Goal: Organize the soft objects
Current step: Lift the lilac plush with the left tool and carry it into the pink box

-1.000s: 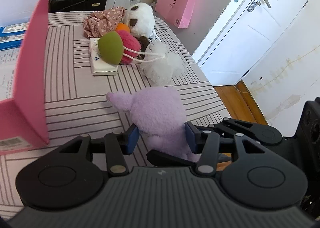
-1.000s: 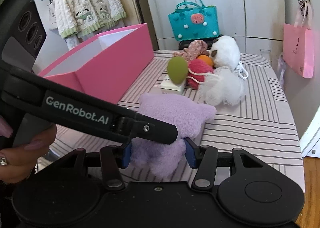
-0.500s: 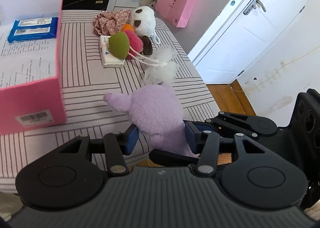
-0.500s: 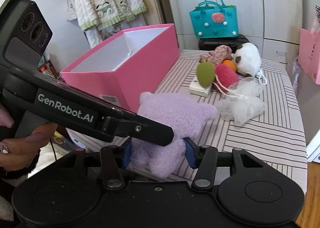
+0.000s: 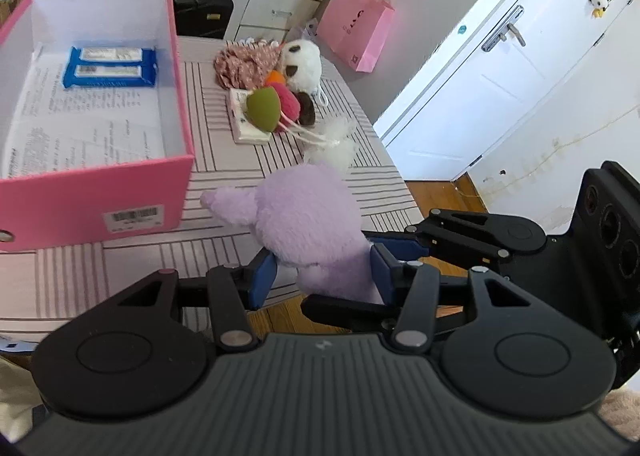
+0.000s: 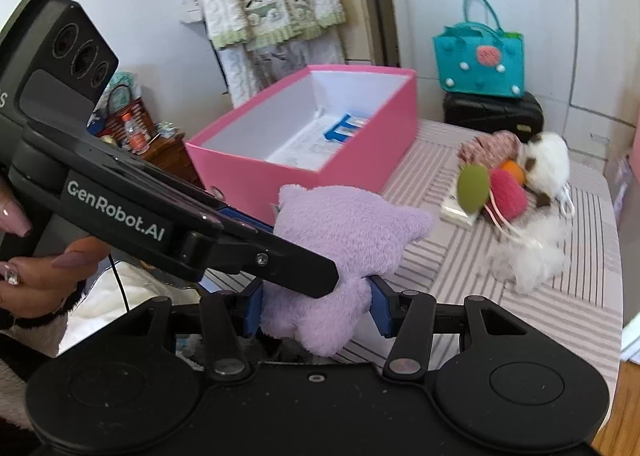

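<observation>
Both grippers are on the purple plush toy (image 5: pixel 308 215) at once: the left gripper (image 5: pixel 324 272) has its blue pads pressed into the toy's lower body from either side, and the right gripper (image 6: pixel 316 306) squeezes the same toy from its own angle, jaws partly closed on the fur. The toy hangs clear of the striped table (image 5: pixel 208 252), off its near edge, with one pointed ear toward the pink box (image 5: pixel 92 191). That box stands open just beside the toy; printed paper lines its floor and two blue packets (image 5: pixel 110 65) lie at its far end. A hand (image 6: pixel 36 264) with long painted nails grips the left gripper's handle in the right wrist view. Farther along the table sits the rest of the soft pile: a green sponge (image 5: pixel 262 108) and a pink pom (image 5: pixel 289 103) on top of a white tissue pack (image 5: pixel 242 125), a floral fabric piece (image 5: pixel 240 65), a white panda toy (image 5: pixel 302 63) and a white mesh puff (image 5: pixel 334 145) nearest the purple toy. The right wrist view is blurred over that pile.
</observation>
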`<state>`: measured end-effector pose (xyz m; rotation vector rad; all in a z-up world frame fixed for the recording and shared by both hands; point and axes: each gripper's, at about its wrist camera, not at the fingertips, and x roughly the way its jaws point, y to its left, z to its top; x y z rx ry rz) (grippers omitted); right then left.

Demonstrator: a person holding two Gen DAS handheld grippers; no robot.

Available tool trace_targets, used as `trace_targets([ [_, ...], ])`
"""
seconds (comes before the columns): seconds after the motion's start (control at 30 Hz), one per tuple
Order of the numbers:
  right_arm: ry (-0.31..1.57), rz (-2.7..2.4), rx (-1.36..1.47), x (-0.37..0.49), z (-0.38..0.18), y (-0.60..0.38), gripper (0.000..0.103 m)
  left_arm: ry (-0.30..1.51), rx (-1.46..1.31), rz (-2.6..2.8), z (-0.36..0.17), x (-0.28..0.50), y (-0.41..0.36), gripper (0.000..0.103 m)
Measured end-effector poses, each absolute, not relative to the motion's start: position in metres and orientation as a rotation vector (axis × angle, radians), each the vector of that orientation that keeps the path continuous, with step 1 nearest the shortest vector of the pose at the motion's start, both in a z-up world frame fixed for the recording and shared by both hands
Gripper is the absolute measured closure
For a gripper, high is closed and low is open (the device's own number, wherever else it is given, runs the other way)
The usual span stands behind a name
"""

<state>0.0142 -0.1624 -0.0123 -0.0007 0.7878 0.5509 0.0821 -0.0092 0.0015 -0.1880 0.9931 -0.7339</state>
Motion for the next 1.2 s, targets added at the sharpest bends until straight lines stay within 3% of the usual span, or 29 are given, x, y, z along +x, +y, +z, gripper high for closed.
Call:
trace_targets([
  [0.43, 0.641, 0.636, -0.125, 0.030, 0.038, -0.109, 0.046, 0.810, -0.143, -0.662, 0.049, 0.085, 0.041, 0.054],
  [0.73, 0.592, 0.703, -0.185, 0.079, 0.038, -0.073, 0.045, 0.786, -0.182, -0.607, 0.043, 0.131, 0.075, 0.054],
  [1.2, 0.806, 0.727, -0.124, 0.219, 0.019, -0.024, 0.046, 0.958, -0.265, -0.470, 0.019, 0.259, 0.108, 0.056],
])
